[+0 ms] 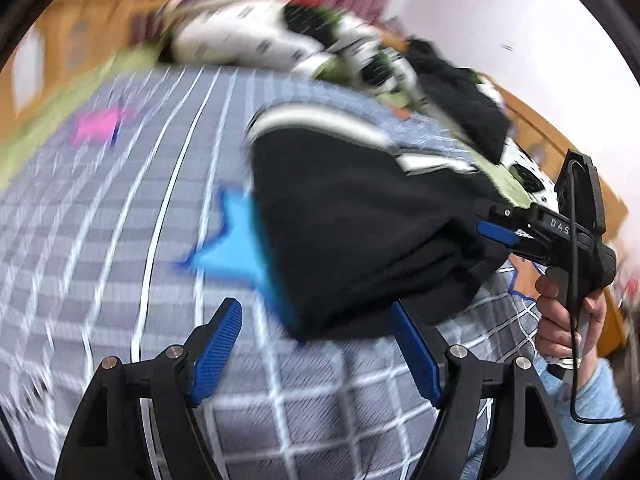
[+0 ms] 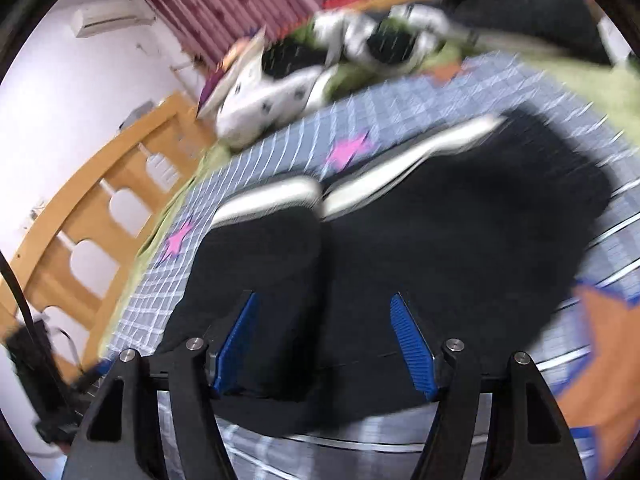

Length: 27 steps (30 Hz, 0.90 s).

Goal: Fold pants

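Two blue pads show at the near edge of the left wrist view; they belong to the left claw (image 1: 316, 344), and they stand spread wide with nothing pinched between them; under them lies the bed (image 1: 100, 240) with its grey checked cover and white lines; a blue star (image 1: 230, 246) and a pink star (image 1: 98, 128) are printed on the cover; the black pants (image 1: 360, 232) lie folded on the bed just past the claw, with a white stripe (image 1: 320, 120) along their far edge; at the right, the right claw (image 1: 496, 232) reaches into the side of the pants, and a hand (image 1: 568, 320) holds its grip; the picture is too blurred to tell if that claw pinches the cloth; a pile of black and white bedding (image 1: 280, 36) sits at the far end of the bed.

Next, the right wrist view; the right claw (image 2: 324, 340) has its pads spread apart above the pants (image 2: 440, 240), and the pads do not press on the cloth; the pants fill the middle of the bed (image 2: 152, 312); two pink stars (image 2: 348, 152) lie beside the white stripe (image 2: 272, 196); a wooden bed frame (image 2: 80, 216) curves along the left; a red curtain (image 2: 248, 4) hangs far off.
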Available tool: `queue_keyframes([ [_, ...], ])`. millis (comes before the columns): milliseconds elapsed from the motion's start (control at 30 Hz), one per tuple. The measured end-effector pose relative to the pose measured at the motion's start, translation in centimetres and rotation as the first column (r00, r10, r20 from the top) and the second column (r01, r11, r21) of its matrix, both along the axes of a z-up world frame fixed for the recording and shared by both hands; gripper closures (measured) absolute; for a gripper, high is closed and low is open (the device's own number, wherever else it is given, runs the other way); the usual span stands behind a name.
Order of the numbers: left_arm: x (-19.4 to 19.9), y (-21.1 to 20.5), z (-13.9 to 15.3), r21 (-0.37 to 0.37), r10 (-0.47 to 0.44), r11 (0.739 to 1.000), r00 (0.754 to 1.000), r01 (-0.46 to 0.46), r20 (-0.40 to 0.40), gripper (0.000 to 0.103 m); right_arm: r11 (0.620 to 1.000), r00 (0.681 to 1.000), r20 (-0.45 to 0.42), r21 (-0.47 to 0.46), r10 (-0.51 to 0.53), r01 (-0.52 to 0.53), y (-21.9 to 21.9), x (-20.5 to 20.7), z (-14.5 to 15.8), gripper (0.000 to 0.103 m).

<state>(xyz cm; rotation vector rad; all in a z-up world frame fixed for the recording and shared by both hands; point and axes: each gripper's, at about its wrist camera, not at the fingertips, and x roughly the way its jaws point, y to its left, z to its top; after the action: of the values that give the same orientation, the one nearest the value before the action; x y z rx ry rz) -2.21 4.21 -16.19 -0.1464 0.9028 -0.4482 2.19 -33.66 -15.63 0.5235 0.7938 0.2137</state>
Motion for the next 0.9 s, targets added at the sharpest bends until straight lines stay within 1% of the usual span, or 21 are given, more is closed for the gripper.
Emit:
queue_keyframes([
  [100,0.3,0.3,-1.7,-0.083,0.017,0.996,0.998,-0.021,-0.055,0.028,0.998,0.997,-0.064,0.057,0.038,-0.034,1.6,1.7,-2.0,0.036],
  [133,0.2,-0.1,-2.0,-0.098,0.014,0.995,0.998,-0.020,-0.060,0.028,0.992,0.993,-0.097,0.112,0.070,-0.059,2.1,2.4,-2.9,0.040],
  [167,0.3,-0.7,-2.3,-0.106,0.015,0.994,0.998,-0.022,-0.064,0.028,0.987,0.989,-0.114,0.146,0.090,-0.073,2.5,2.8,-3.5,0.061],
  [200,0.5,-1.5,-2.6,-0.100,0.015,0.995,0.998,-0.022,-0.069,0.028,0.983,0.986,-0.124,0.164,0.109,-0.088,2.9,3.1,-3.8,0.074],
  [233,0.6,-2.4,-2.9,-0.088,0.011,0.996,0.997,-0.017,-0.072,0.028,0.982,0.983,-0.130,0.159,0.126,-0.104,3.3,3.4,-3.8,0.079],
  [267,1.1,-3.2,-3.0,-0.072,0.010,0.997,0.997,-0.015,-0.073,0.028,0.984,0.985,-0.112,0.136,0.135,-0.119,3.6,3.4,-3.2,0.084],
  [333,1.3,-4.5,-3.3,-0.048,0.023,0.998,0.998,-0.026,-0.062,0.028,0.987,0.991,-0.027,0.095,0.134,-0.131,3.3,2.7,-0.7,0.085],
  [400,1.4,-5.6,-3.2,-0.060,0.034,0.998,0.998,-0.037,-0.051,0.028,0.987,0.989,0.076,0.081,0.130,-0.136,2.6,1.8,2.1,0.085],
  [467,1.9,-6.6,-3.3,-0.066,0.033,0.997,0.997,-0.038,-0.071,0.028,0.989,0.983,0.123,0.026,0.138,-0.142,2.0,1.0,4.4,0.085],
  [500,1.9,-6.8,-3.2,-0.056,0.032,0.998,0.997,-0.036,-0.074,0.028,0.990,0.981,0.134,-0.002,0.139,-0.140,1.7,0.8,5.2,0.085],
  [567,1.9,-8.9,-3.2,0.051,0.037,0.998,0.998,-0.034,-0.051,0.029,0.986,0.974,0.164,-0.081,0.156,-0.144,0.7,0.3,6.7,0.086],
  [600,1.7,-10.1,-3.1,0.115,0.025,0.993,0.999,-0.022,-0.022,0.029,0.984,0.973,0.169,-0.116,0.155,-0.136,0.0,0.4,7.2,0.086],
  [633,1.3,-11.2,-3.0,0.165,0.008,0.986,1.000,-0.010,0.013,0.033,0.982,0.974,0.174,-0.140,0.147,-0.123,-0.9,0.2,7.7,0.086],
  [667,1.0,-12.0,-3.0,0.204,-0.002,0.979,0.999,-0.006,0.039,0.060,0.982,0.974,0.176,-0.154,0.139,-0.112,-1.8,0.2,8.0,0.086],
  [700,0.9,-12.9,-3.2,0.240,-0.018,0.971,0.999,0.006,0.047,0.084,0.982,0.977,0.182,-0.171,0.113,-0.082,-3.3,0.1,8.5,0.086],
  [733,0.9,-13.4,-3.2,0.258,-0.029,0.966,0.998,0.015,0.049,0.088,0.982,0.979,0.183,-0.182,0.092,-0.058,-4.6,0.0,8.8,0.086],
  [767,0.8,-13.8,-3.0,0.259,-0.033,0.966,0.997,0.015,0.063,0.092,0.981,0.980,0.185,-0.192,0.070,-0.033,-6.1,-0.1,9.0,0.086],
  [833,0.3,-14.3,-2.1,0.235,-0.055,0.971,0.993,0.030,0.100,0.093,0.981,0.983,0.181,-0.192,0.034,0.002,-9.0,-0.7,9.0,0.087],
  [900,0.0,-14.9,-1.7,0.251,-0.083,0.967,0.991,0.054,0.103,0.093,0.984,0.987,0.164,-0.174,-0.006,0.035,-11.6,-1.0,7.9,0.087],
])
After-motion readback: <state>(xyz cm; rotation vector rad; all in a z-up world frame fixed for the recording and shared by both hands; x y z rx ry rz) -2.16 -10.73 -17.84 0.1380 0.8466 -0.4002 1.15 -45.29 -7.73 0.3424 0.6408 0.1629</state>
